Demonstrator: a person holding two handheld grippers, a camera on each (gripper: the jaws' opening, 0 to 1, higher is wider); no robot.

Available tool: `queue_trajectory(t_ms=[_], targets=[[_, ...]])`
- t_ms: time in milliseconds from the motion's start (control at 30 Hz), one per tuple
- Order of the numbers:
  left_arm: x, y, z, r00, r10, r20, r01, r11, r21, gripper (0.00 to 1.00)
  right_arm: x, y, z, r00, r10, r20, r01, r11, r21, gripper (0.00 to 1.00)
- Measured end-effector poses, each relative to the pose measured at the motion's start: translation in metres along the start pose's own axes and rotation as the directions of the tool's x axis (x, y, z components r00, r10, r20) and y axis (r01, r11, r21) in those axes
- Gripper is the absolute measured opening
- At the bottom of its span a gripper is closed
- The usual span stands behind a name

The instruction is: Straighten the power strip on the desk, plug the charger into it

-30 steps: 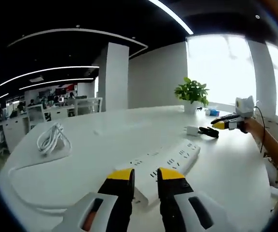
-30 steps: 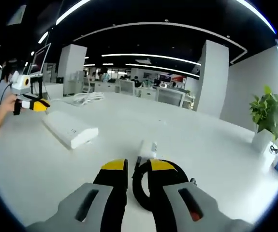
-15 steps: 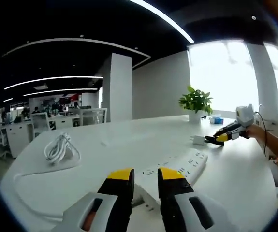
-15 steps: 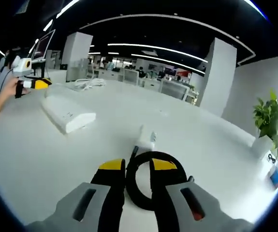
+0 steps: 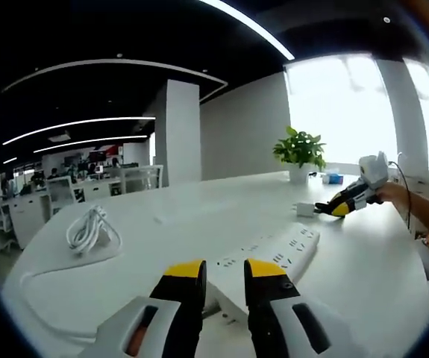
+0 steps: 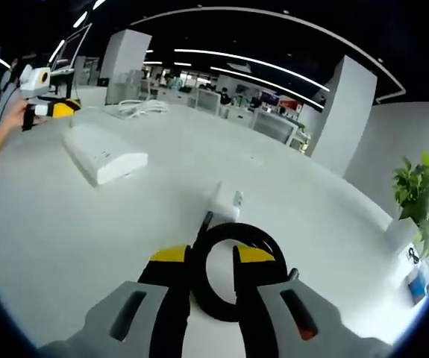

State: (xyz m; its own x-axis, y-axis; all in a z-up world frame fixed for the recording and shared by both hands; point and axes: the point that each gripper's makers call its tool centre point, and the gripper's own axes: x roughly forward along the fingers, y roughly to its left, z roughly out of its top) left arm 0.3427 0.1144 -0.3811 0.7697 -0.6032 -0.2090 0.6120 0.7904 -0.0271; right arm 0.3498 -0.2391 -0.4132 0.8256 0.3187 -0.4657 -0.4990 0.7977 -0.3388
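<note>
The power strip (image 5: 270,257) lies flat on the white desk (image 5: 162,224), a long rigid white bar with its near end just beyond my left gripper (image 5: 225,270). Those jaws stand slightly parted and hold nothing. In the right gripper view the same strip (image 6: 104,154) sits well to the left. Its white cord runs off to a loose coil (image 5: 89,230) farther along the desk.

The charger (image 6: 225,203), a small white block with prongs, rests just ahead of my right gripper (image 6: 213,255). Its black cable (image 6: 233,272) loops round my jaw tips, which stand narrowly apart; whether they pinch the cable I cannot tell.

I judge the strip stiff and light, likely to slide on the smooth top: best pushed or gripped across its narrow end. The charger is hard and small; I would hold its body, not the limp cable.

A potted plant (image 5: 300,151) stands beyond.
</note>
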Motion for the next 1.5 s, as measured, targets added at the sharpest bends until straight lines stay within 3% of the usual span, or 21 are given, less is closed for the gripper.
queue_trajectory(t_ms=[267, 667, 867, 1100, 1500], targets=[[0.0, -0.003, 0.0, 1.0, -0.003, -0.004, 0.003, 1.0, 0.008, 0.22, -0.001, 0.004, -0.004, 0.997, 0.039, -0.059, -0.043, 0.997, -0.07, 0.2], [-0.001, -0.003, 0.0, 1.0, -0.005, -0.014, 0.005, 1.0, 0.012, 0.23, 0.002, 0.013, 0.004, 0.998, 0.044, -0.039, -0.046, 0.997, -0.065, 0.15], [-0.003, -0.003, 0.004, 1.0, -0.004, -0.002, 0.004, 1.0, 0.006, 0.23, 0.0, 0.015, 0.004, 0.997, 0.057, -0.058, -0.061, 0.995, -0.077, 0.15], [-0.003, -0.005, 0.003, 1.0, -0.011, -0.007, 0.011, 1.0, 0.003, 0.23, 0.0, 0.017, -0.003, 0.989, 0.074, -0.128, -0.092, 0.986, -0.137, 0.16], [-0.003, -0.013, 0.003, 0.999, -0.04, -0.01, 0.04, 0.999, -0.02, 0.23, 0.004, 0.016, -0.006, 0.992, 0.094, -0.089, -0.099, 0.994, -0.056, 0.12]])
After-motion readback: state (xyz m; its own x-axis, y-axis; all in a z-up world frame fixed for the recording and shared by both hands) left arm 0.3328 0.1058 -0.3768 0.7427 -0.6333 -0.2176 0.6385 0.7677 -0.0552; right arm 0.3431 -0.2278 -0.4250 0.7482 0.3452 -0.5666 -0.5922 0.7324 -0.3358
